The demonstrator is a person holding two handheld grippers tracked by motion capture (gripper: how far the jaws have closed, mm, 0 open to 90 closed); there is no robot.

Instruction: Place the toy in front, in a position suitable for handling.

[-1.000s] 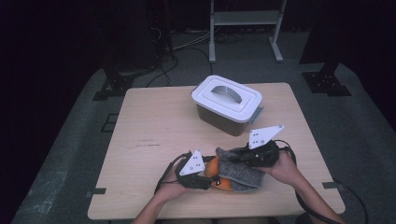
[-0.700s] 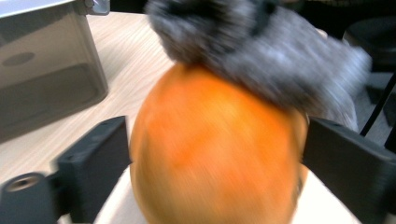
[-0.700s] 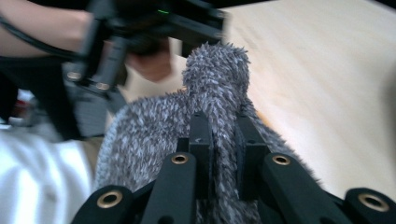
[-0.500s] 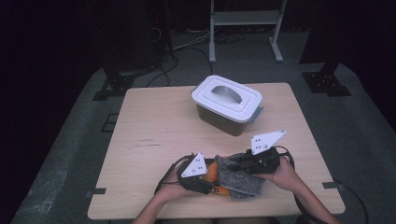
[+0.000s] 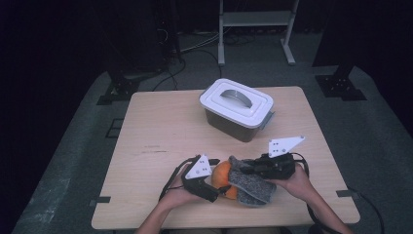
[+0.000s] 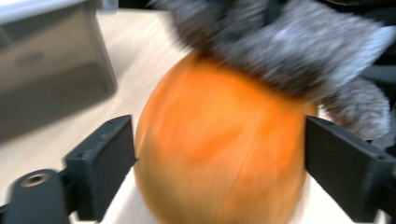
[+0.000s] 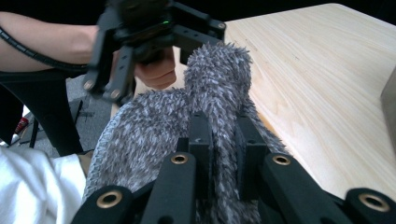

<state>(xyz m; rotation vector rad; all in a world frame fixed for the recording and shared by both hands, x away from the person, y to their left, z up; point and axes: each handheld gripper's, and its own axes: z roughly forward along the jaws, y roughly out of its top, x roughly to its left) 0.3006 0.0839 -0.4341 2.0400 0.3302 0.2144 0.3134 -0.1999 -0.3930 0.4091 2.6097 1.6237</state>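
Beyond the left tongs (image 5: 219, 191) and the right tongs (image 5: 246, 168), well apart from both: a white-lidded storage box (image 5: 236, 109) with grey walls, lid on, handle lying flat. Rests on a pale wooden table (image 5: 160, 126), nearer the right tongs' side. Looms blurred and close in the left gripper view. Black tape tabs (image 5: 100, 201) at the near table edge, outside each tong. Farther off than the box: grey carpet (image 5: 73, 161), a white metal rack (image 5: 255, 19), loose cables (image 5: 195, 46), and a dark stand foot (image 5: 119, 90) at each far corner.
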